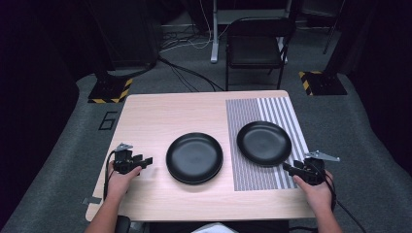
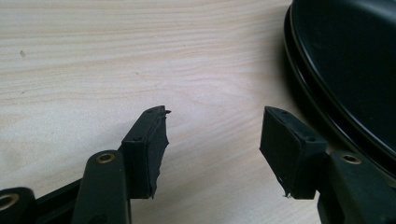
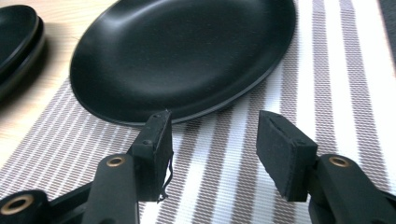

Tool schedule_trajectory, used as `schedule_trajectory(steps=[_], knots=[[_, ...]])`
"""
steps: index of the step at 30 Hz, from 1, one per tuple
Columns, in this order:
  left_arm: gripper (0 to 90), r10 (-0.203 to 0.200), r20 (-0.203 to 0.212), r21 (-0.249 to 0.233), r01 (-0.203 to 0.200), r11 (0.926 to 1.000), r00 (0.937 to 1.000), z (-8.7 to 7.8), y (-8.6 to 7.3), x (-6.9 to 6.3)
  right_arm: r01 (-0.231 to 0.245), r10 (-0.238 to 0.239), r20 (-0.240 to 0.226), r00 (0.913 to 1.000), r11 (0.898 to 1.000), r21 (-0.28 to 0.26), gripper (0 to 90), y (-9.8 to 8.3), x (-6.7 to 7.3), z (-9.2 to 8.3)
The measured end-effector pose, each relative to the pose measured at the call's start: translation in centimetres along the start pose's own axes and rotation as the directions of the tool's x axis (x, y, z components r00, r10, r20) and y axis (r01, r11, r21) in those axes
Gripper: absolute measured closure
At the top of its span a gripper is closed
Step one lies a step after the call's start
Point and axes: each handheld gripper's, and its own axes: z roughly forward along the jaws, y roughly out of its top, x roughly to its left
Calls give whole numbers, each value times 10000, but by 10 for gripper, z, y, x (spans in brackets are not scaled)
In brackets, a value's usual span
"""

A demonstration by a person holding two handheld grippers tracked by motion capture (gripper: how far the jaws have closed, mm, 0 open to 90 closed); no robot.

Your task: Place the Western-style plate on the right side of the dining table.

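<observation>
A stack of two black plates [image 1: 194, 158] sits mid-table on the bare wood. A single black plate [image 1: 264, 142] lies on a striped placemat [image 1: 279, 109] to the right. My left gripper [image 1: 145, 161] is open just left of the stack, with nothing between its jaws. In the left gripper view the left gripper [image 2: 215, 122] hovers over bare wood, with the stack's rims [image 2: 299, 88] at the right. My right gripper [image 1: 287, 168] is open at the single plate's near right edge. In the right gripper view the right gripper [image 3: 212, 123] stands just short of that plate [image 3: 187, 51], and the stack [image 3: 16, 32] shows at the upper left.
The wooden table [image 1: 160, 111] has bare room at its back and left. The placemat [image 3: 327, 84] covers the right part. Beyond the table stand a black chair [image 1: 255, 48], loose cables [image 1: 189, 73] and two hazard-striped bases [image 1: 111, 91] on the grey floor.
</observation>
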Motion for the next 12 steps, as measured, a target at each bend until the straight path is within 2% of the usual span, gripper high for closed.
schedule_trajectory(steps=[3,6,9,10,12], knots=[[409,19,-102,14,-19,10000,9999,3,2,-2,-21,21,201,9998,10000,29,450,-3,-5,-2],[408,288,-158,44,-287,9996,9995,5,4,-3,-48,47,433,9991,10000,10,451,-6,-11,-4],[401,311,-233,37,-310,9995,9992,7,4,-4,-62,63,609,9981,10000,-18,450,-8,-15,-5],[401,280,-232,47,-279,9996,9993,8,5,-4,-111,111,803,9967,9999,-11,450,-9,-19,-6],[399,343,-257,78,-341,9994,9991,9,6,-4,12,-14,972,9953,10000,30,450,-11,-22,-5]])
